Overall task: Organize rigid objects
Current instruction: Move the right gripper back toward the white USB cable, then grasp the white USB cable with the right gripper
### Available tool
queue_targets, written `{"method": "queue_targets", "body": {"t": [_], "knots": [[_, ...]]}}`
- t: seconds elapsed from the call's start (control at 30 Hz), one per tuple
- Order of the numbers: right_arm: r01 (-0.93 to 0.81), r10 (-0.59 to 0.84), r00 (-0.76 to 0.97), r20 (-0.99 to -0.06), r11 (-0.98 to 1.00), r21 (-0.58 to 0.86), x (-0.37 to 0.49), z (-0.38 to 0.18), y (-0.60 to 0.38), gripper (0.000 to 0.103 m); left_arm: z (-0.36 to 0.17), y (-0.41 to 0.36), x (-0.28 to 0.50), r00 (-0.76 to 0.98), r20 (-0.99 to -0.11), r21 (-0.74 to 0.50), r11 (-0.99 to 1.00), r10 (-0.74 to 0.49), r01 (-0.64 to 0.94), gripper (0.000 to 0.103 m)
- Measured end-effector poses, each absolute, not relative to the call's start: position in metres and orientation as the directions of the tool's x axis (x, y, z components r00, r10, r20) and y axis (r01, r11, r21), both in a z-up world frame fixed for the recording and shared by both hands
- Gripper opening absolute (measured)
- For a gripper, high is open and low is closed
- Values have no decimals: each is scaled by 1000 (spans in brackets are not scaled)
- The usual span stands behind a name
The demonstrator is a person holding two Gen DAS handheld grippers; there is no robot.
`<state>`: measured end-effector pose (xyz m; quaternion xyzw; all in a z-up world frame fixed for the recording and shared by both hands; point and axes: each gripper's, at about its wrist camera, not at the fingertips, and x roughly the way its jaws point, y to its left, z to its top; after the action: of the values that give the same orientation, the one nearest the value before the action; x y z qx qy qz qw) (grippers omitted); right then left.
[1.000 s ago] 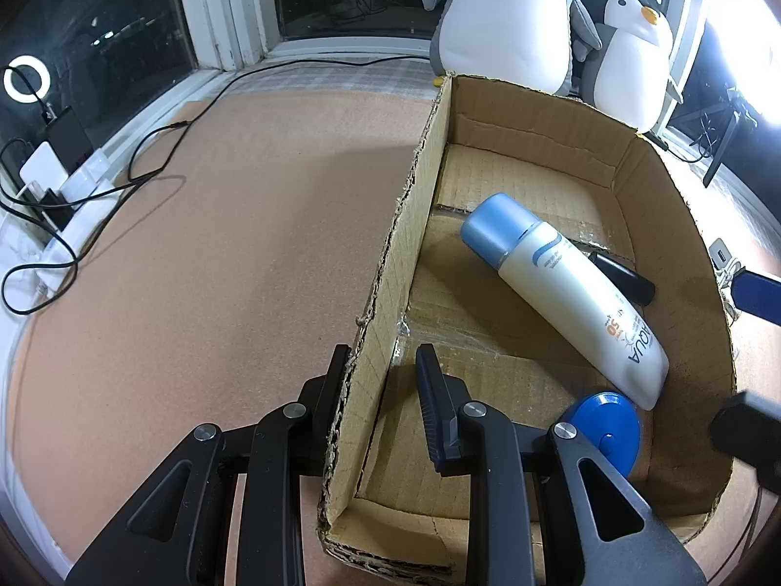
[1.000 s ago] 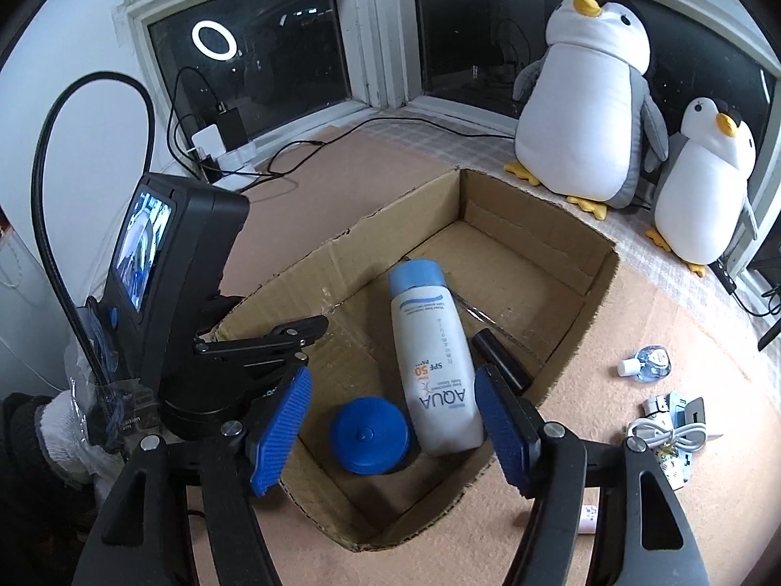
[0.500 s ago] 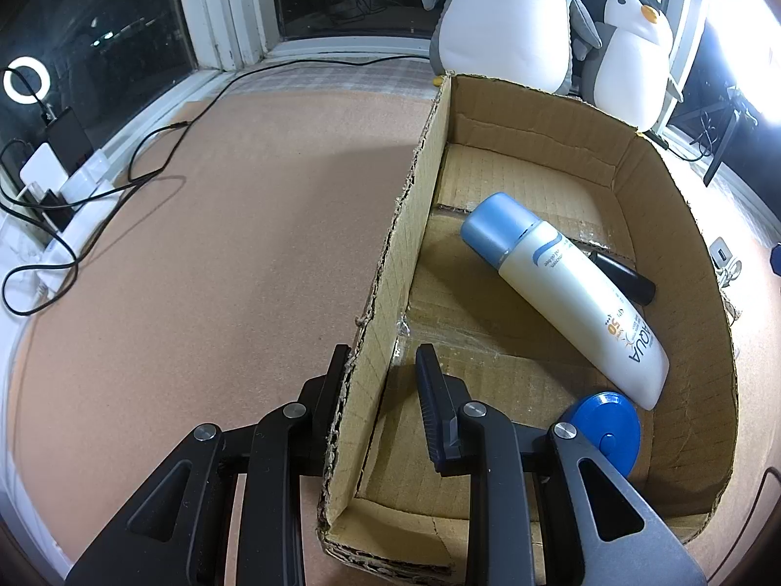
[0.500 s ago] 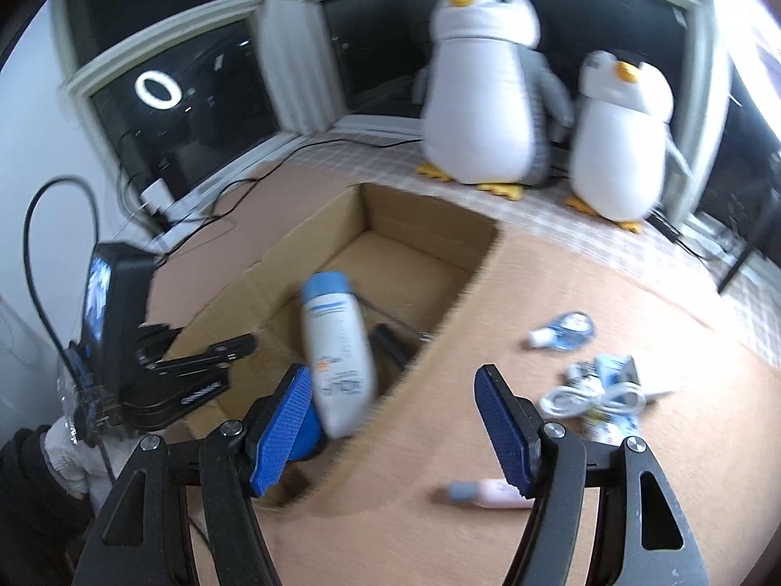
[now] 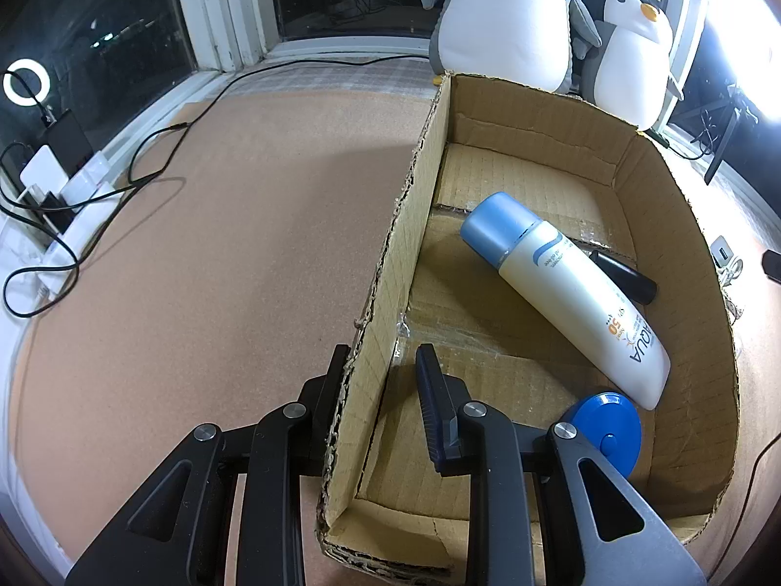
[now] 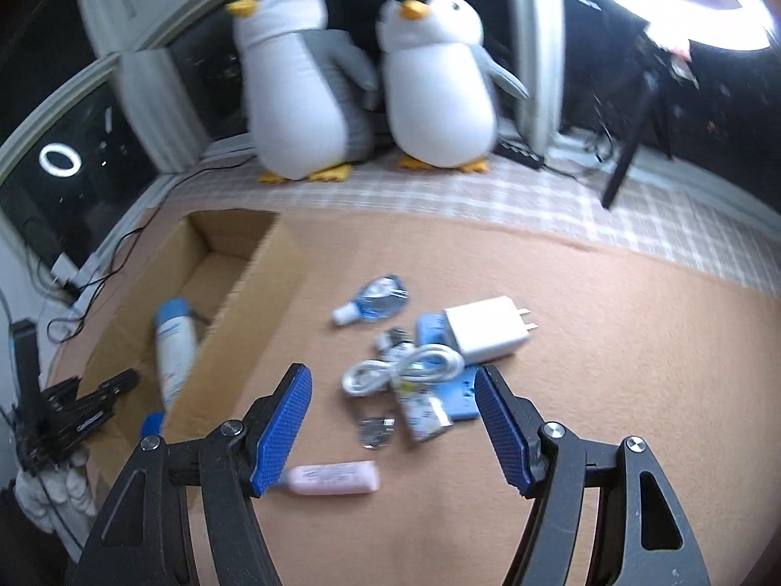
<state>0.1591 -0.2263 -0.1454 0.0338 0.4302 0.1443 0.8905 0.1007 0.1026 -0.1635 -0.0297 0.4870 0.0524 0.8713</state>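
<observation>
My left gripper point(image 5: 383, 371) is shut on the near left wall of the open cardboard box point(image 5: 673, 205), one finger outside and one inside. Inside the box lie a white sunscreen bottle with a blue cap point(image 5: 561, 288), a black tube point(image 5: 625, 276) and a round blue lid point(image 5: 605, 432). My right gripper point(image 6: 390, 376) is open and holds nothing above a pile on the mat to the right of the box point(image 6: 254, 293): a white charger point(image 6: 483, 329), a coiled white cable point(image 6: 405, 368), a small clear bottle point(image 6: 376, 300) and blue packets point(image 6: 459, 395). A pink tube point(image 6: 337, 478) lies near its left finger.
Two plush penguins point(image 6: 302, 93) point(image 6: 439, 83) stand behind the box on the checked cloth. Black cables point(image 5: 146, 166) and a power strip point(image 5: 63, 205) lie at the mat's left edge. A dark stand point(image 6: 629, 146) and a bright ring light point(image 6: 708, 0) are at the back right.
My right gripper has swung from above the box to above the pile of small items on the mat, rolling as it went. The left gripper and the box have not moved.
</observation>
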Motion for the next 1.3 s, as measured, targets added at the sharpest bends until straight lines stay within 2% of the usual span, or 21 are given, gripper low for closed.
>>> {"method": "queue_targets", "body": {"t": [0.3, 0.63, 0.7, 0.93, 1.0, 1.07, 1.3], "knots": [[-157, 349, 522, -778, 936, 314, 187, -167, -243, 65, -164, 102, 101, 520, -852, -1, 993, 63, -121, 25], [-120, 391, 469, -792, 917, 381, 203, -178, -237, 64, -164, 102, 101, 520, -852, -1, 993, 63, -121, 25], [-104, 408, 458, -790, 907, 408, 205, -181, -238, 58, -164, 103, 102, 521, -851, -1, 993, 62, -121, 25], [-84, 424, 443, -790, 897, 435, 211, -185, -238, 47, -163, 103, 102, 520, -852, 0, 993, 63, -120, 25], [-75, 426, 438, -792, 895, 440, 213, -186, -238, 36, -164, 103, 102, 520, -852, -1, 993, 63, -121, 25], [-72, 430, 438, -790, 892, 446, 213, -187, -239, 31, -163, 103, 102, 520, -852, 0, 993, 63, -121, 25], [-87, 430, 457, -778, 893, 442, 210, -184, -239, 28, -164, 103, 102, 520, -852, 0, 993, 63, -120, 25]]}}
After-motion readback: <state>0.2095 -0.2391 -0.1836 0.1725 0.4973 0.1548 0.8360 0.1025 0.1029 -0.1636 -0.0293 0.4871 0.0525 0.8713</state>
